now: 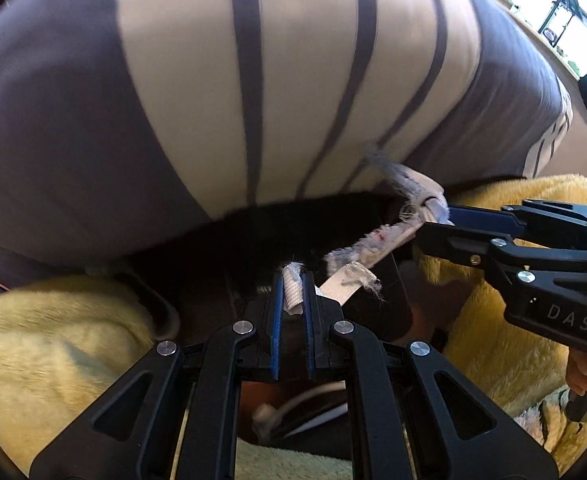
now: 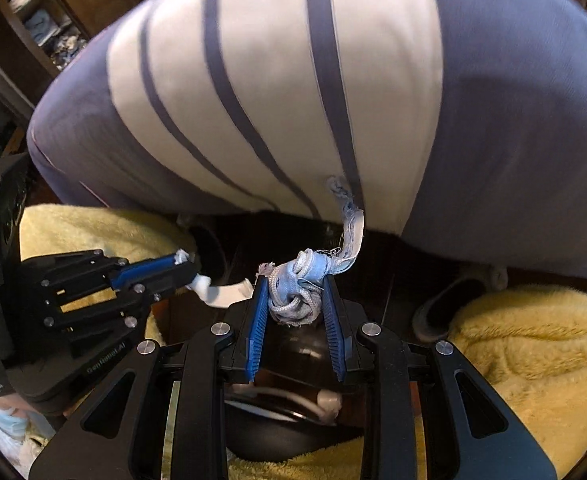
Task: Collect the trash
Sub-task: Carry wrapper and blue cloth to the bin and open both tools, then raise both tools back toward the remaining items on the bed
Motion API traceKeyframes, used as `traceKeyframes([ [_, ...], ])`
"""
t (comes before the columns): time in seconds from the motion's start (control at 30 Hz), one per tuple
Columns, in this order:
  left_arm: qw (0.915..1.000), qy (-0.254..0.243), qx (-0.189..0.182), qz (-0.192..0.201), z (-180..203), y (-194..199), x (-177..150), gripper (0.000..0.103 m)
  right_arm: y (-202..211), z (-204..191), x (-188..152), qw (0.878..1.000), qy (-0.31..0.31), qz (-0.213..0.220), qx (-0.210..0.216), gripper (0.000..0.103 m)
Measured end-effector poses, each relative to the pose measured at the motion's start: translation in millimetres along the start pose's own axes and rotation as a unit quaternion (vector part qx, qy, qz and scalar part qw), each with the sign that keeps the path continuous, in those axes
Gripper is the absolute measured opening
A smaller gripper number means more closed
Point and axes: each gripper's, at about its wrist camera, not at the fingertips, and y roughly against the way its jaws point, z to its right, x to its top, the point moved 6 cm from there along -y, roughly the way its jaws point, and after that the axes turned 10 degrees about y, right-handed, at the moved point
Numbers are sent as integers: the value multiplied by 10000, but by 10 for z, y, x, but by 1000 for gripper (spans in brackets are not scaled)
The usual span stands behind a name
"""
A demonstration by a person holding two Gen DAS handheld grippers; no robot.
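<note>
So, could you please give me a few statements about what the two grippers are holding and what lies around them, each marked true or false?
1. The left gripper is shut on a white strip of elastic. True.
2. The right gripper is empty, with its jaws spread wide. False: it is shut on a bundle of frayed blue-and-white fabric.
3. A striped grey-and-cream cushion fills the upper part of both views. True.
4. The fluffy fabric beside the grippers is red. False: it is yellow.
5. A frayed tail trails from the bundle. True.

Home: striped bedding (image 1: 253,100), fleece blanket (image 2: 533,352)
</note>
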Motion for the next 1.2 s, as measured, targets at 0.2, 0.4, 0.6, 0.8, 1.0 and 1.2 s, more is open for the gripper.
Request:
traceKeyframes([
  [0.2,9993,11,-80,-369,-22,-227,-52,8,-204,109,-27,9991,-209,-354,86,30],
  [0.4,9987,-11,-112,-488,24,-296,-70,10,-269,134,-4,9986,-289,-433,133,31],
  [0.6,9988,-3,-14,-490,14,-267,-59,15,-214,185,42,9985,-414,-313,159,46],
  [0.8,9995,41,50,-314,-4,-153,-23,50,-95,204,80,9990,-426,-144,-12,51],
  [1.0,9998,-30,98,-140,43,-11,13,74,101,274,131,9985,-509,130,-121,62],
  [1.2,9997,-93,128,198,84,252,70,88,365,359,204,9969,-562,472,-296,70],
])
